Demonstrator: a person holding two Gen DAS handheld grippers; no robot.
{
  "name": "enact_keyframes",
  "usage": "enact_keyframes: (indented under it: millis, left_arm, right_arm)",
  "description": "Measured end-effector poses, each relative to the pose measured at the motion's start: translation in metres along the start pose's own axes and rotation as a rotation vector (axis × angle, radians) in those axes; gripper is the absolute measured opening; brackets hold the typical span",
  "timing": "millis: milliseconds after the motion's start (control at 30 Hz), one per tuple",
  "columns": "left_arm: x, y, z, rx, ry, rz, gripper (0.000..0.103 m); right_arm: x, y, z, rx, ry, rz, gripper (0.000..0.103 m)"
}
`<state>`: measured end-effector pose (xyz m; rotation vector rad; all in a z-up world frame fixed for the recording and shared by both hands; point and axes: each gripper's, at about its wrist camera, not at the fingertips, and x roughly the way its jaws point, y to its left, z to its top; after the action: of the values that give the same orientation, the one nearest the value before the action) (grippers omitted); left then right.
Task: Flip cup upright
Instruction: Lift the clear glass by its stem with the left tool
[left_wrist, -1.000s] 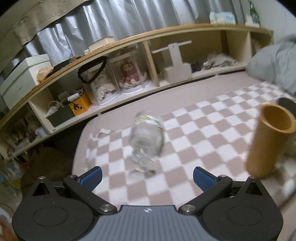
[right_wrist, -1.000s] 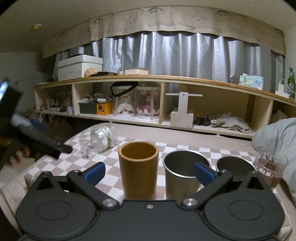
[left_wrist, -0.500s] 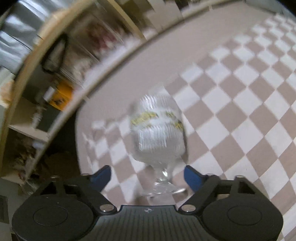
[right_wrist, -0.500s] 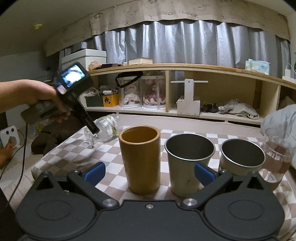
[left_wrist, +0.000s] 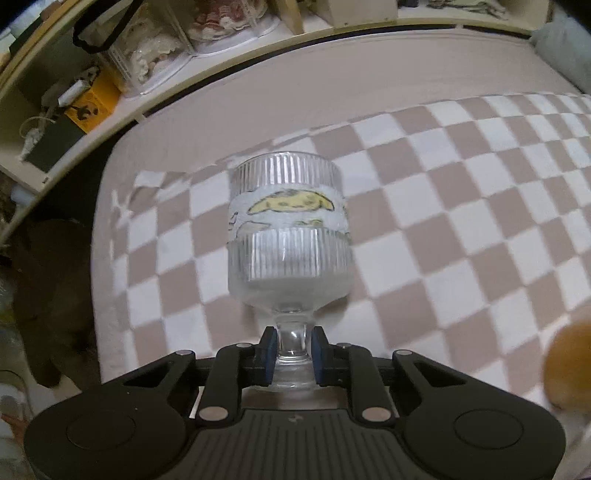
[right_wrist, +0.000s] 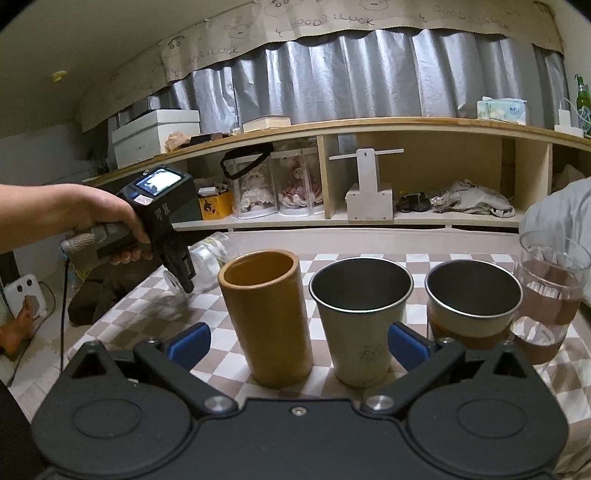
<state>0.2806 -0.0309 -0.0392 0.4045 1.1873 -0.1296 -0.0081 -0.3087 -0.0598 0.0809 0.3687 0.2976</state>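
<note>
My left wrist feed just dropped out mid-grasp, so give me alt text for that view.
The left gripper is shut on the stem of a clear ribbed goblet, which lies on its side on the checkered cloth with its mouth pointing away from the camera. A yellow cartoon band wraps the bowl, and a blurred tan cup sits at the right edge.

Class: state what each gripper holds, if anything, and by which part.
The left gripper holds the glass goblet by its stem. The right gripper is open, holding nothing.

Ribbed clear stemmed cup (left_wrist: 289, 236), yellow cartoon band, on its side, checkered cloth (left_wrist: 461, 236)
</note>
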Motion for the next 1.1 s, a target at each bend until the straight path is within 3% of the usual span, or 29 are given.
enact_keyframes:
  millis: [133, 533, 733, 933, 1100]
  left_arm:
    - [-0.012, -0.021, -0.016, 0.021, -0.017, -0.006, 0.019]
    - [-0.054, -0.046, -0.086, 0.048, -0.054, -0.16, 0.012]
    - [-0.059, -0.06, -0.104, 0.078, -0.132, -0.141, 0.017]
    - [-0.035, -0.065, -0.101, 0.103, -0.13, -0.104, 0.021]
    - [-0.029, -0.046, -0.112, -0.006, -0.175, -0.114, 0.021]
  right_arm:
    - [-0.003, -0.003, 0.002, 0.022, -0.008, 0.012, 0.103]
    - [-0.013, -0.003, 0.004, 0.036, -0.023, 0.027, 0.103]
    - [-0.014, -0.002, 0.006, 0.029, -0.024, 0.019, 0.103]
    - [-0.017, 0.002, 0.009, 0.057, -0.031, 0.035, 0.103]
    - [-0.015, 0.009, 0.014, 0.051, -0.033, 0.032, 0.103]
